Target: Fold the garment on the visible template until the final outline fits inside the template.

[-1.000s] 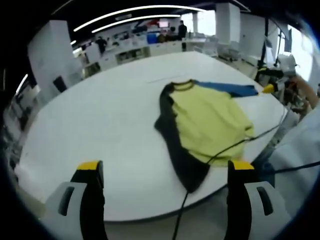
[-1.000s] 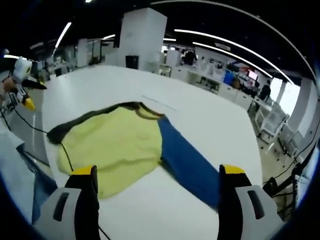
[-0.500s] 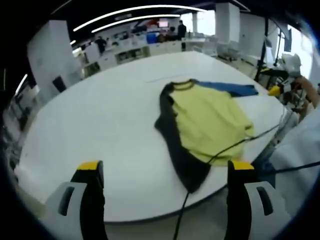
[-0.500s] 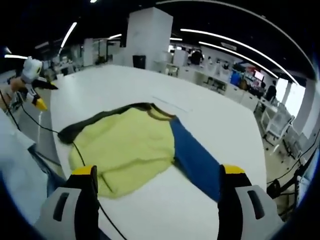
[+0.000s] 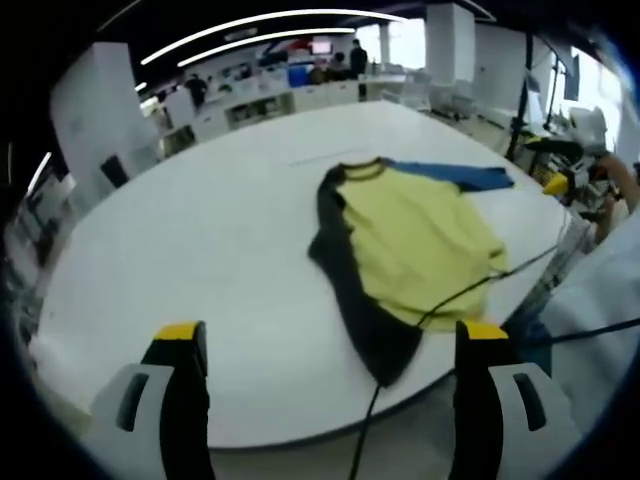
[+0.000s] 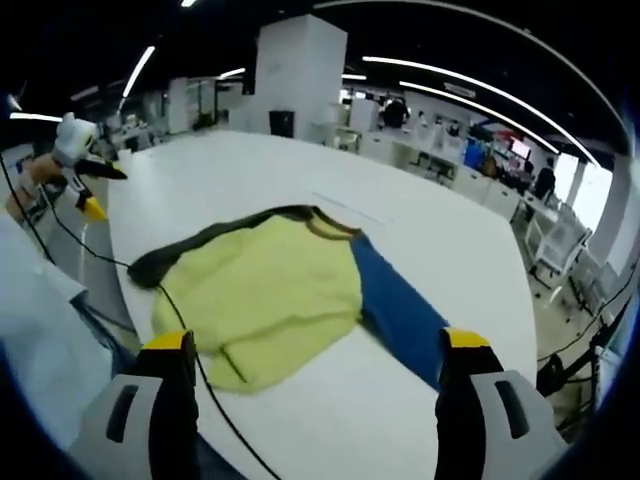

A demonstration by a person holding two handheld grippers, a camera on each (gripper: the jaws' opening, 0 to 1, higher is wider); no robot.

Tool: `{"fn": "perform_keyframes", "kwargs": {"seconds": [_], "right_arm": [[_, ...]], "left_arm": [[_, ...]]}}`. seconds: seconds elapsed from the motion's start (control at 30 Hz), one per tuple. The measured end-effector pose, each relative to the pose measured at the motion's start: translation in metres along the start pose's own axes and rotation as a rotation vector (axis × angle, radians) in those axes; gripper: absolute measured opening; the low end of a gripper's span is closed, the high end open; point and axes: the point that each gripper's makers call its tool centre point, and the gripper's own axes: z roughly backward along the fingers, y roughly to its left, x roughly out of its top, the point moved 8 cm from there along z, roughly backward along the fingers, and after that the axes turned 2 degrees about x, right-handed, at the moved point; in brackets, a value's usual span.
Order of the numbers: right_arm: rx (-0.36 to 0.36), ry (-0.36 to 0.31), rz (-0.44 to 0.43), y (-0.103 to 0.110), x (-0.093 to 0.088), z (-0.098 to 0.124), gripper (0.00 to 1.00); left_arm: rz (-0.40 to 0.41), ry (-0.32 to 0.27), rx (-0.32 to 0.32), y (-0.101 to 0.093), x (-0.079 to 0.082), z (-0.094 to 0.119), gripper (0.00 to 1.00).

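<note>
A: Left gripper [image 5: 328, 345]?
B: Fingers [image 5: 183, 345] spread wide, nothing between them, above the near edge of the white tabletop [image 5: 200, 230].
A: Garment [image 5: 405, 240]?
B: Lies flat on the tabletop near its right edge. Yellow body, dark sleeve toward the camera, blue sleeve [image 5: 455, 177] at the far side. Black cable [image 5: 440, 300] crosses its near hem.
A: Other gripper?
B: Right gripper [image 5: 556, 184] at far right, yellow tip, apart from the garment.

A black cable [image 5: 470, 288] trails across the white table [image 5: 200, 250], seemingly slack.
</note>
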Motion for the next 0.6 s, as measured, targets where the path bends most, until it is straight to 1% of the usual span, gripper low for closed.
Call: {"fn": "perform_keyframes", "kwargs": {"seconds": [0.07,0.2,0.33,0.4,0.6], "right_arm": [[-0.001,-0.005,-0.007,0.001,0.000,0.001,1.00],[-0.010,0.005,0.005,0.003,-0.001,0.004,1.00],[0.018,-0.004,0.007,0.009,-0.001,0.007,1.00],[0.016,0.002,0.010,0.011,-0.002,0.008,1.00],[-0.001,0.006,-0.015,0.010,-0.005,0.009,1.00]], "left_arm": [[-0.002,0.002,-0.009,-0.001,0.000,-0.002,0.99],[-0.002,0.008,-0.019,-0.003,-0.002,-0.003,0.99],[0.005,0.019,-0.024,-0.003,-0.005,-0.005,0.99],[0.009,0.030,-0.028,-0.004,-0.006,-0.005,0.99],[0.017,0.047,-0.073,-0.011,-0.009,-0.010,0.99]]}}
